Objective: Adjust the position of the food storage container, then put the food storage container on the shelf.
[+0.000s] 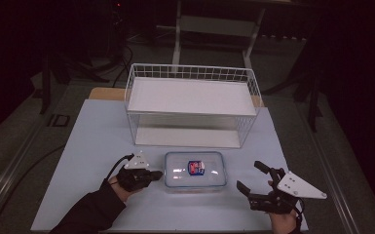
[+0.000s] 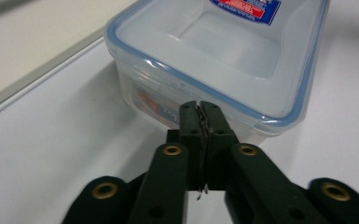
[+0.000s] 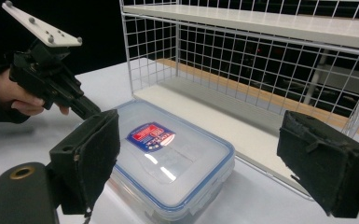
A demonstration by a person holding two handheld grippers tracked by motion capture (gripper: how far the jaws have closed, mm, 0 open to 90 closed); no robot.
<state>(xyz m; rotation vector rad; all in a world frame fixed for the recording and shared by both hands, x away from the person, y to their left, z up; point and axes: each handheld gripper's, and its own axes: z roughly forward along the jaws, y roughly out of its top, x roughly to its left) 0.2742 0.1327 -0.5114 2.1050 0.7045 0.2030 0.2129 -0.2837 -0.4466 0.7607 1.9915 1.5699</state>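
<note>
Left gripper jaws pressed together, nosing clear blue-rimmed plastic lidded container; right gripper spread. Risk: container slides away.

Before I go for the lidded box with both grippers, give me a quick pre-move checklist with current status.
1. Right gripper open wide enough for the plastic box: ok.
2. Left gripper open: not ok, jaws shut, tips at the box's side.
3. Lid seated on the box: ok, it looks flush; latches cannot tell.
4. Box flat on the table: ok.
5. Wire shelf clear of the box: ok, it stands just behind, apart.
</note>
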